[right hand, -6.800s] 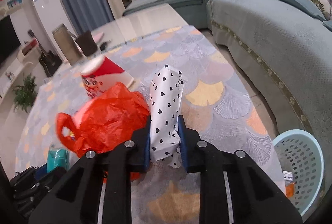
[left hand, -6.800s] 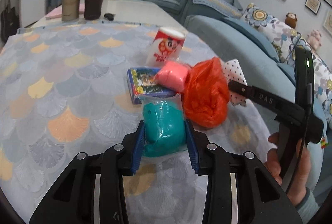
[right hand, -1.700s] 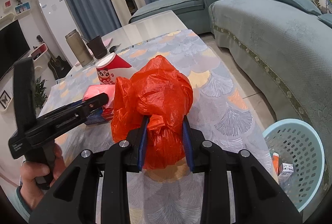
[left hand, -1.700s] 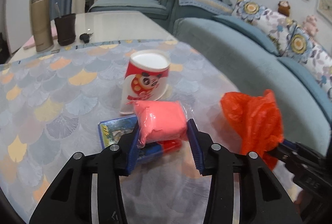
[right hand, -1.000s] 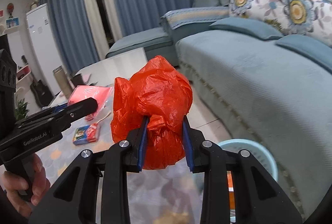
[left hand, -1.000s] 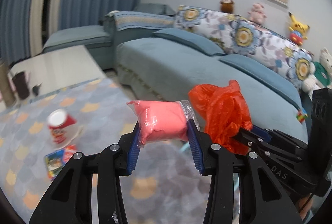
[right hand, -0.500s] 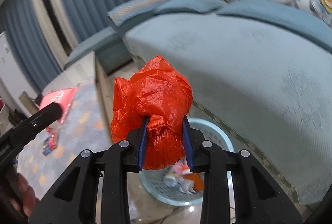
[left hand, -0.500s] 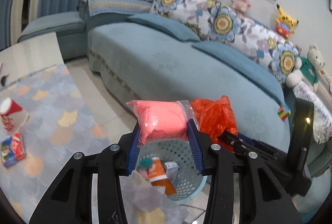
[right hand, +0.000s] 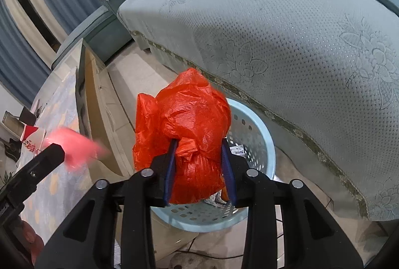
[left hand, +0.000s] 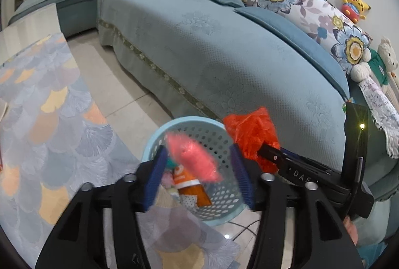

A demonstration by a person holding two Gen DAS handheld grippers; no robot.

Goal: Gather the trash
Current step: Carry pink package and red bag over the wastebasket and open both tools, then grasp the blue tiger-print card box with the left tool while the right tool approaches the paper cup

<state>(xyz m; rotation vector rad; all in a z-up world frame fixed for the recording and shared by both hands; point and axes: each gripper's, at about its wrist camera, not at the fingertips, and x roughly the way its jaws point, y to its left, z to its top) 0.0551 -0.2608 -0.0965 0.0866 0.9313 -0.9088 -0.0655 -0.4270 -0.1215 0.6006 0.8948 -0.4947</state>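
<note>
My left gripper (left hand: 197, 174) is open above a light blue perforated basket (left hand: 209, 127) on the floor. A pink packet (left hand: 194, 159), blurred, is loose between the spread fingers, over the basket's mouth; it also shows blurred in the right wrist view (right hand: 72, 144). My right gripper (right hand: 199, 169) is shut on a crumpled red plastic bag (right hand: 184, 124) and holds it over the basket (right hand: 254, 134). The bag shows in the left wrist view (left hand: 251, 129) at the basket's right rim. Several pieces of trash (left hand: 187, 181) lie in the basket.
A blue-green sofa (left hand: 224, 49) with floral cushions and soft toys stands just behind the basket. The table with its scallop-patterned cloth (left hand: 49, 124) is on the left. A red and white paper cup (right hand: 30, 136) stands on the table. A cable lies on the tiled floor.
My left gripper has opened and let go of the pink packet, which is dropping towards the basket. Both grippers have tilted down closer over the basket. The right gripper still holds the red bag.
</note>
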